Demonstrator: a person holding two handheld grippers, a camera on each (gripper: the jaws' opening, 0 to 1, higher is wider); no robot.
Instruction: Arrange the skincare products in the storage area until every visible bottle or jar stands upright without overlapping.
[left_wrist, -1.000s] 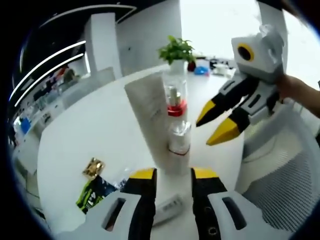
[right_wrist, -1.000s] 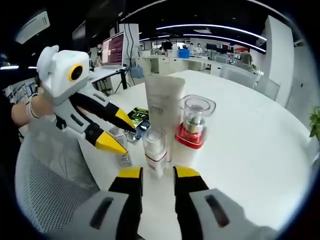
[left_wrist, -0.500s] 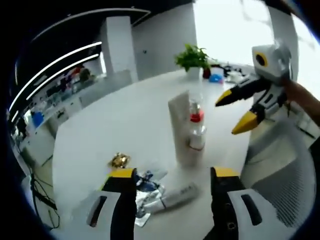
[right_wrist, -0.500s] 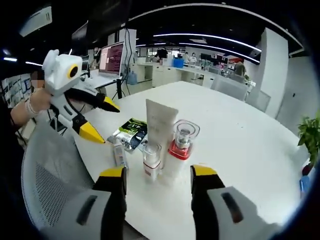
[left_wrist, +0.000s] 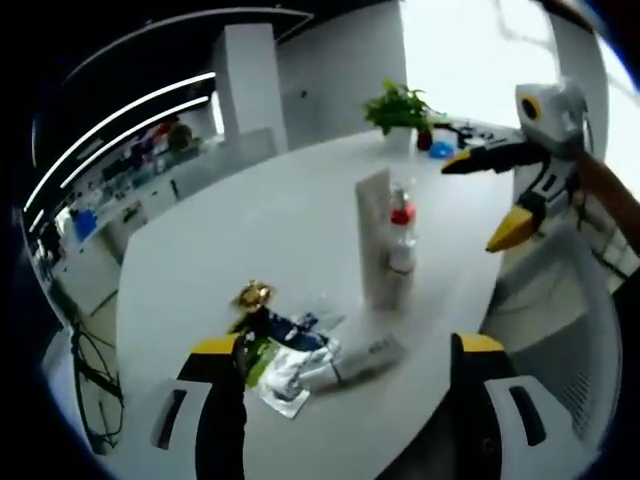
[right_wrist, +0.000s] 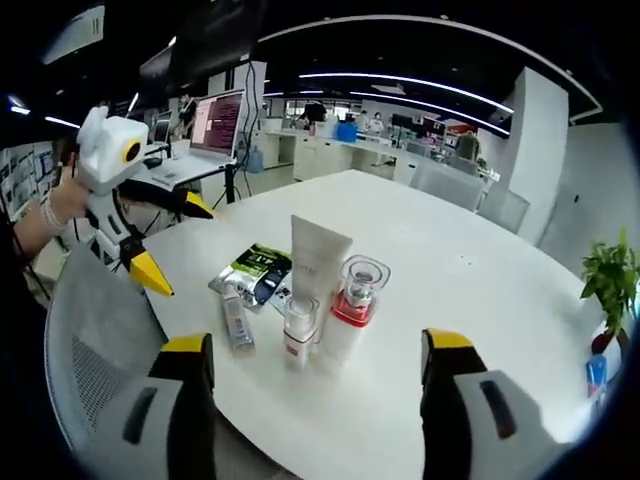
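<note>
Red-collared bottle (right_wrist: 345, 312) upright, contents unclear; small tube (right_wrist: 236, 322) lying flat.

White tube (right_wrist: 317, 258), red-collared clear bottle (right_wrist: 348, 305), white table (right_wrist: 470, 300), yellow-tipped black jaws on each hand-held gripper.

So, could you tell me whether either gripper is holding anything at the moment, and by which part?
Nothing is held. The left gripper and the right gripper are both wide open, clear of the tube and bottles standing on the table.
</note>
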